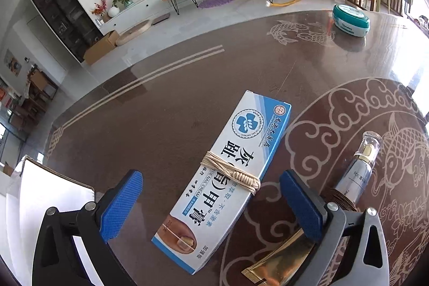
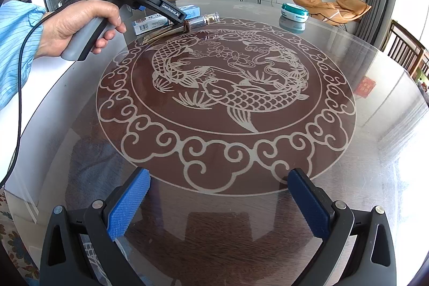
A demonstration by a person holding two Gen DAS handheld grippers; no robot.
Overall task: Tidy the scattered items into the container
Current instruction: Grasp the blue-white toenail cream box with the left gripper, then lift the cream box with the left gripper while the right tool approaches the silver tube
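Two grippers, both released: my left gripper [image 1: 211, 201] straddles the cream box [image 1: 222, 178] (string-wrapped) on the surface [image 1: 161, 103]; the gold tube [image 1: 284, 259] lies just beside the box; my right gripper [image 2: 218, 201] hovers empty.

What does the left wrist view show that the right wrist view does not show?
Only the left wrist view shows the open left claw around the cream box, the cord tied on the box, and a gold tube.

Only the right wrist view shows the open, empty right claw, the person's hand and the whole fish pattern.

Both show the box, the pump bottle and the teal jar.
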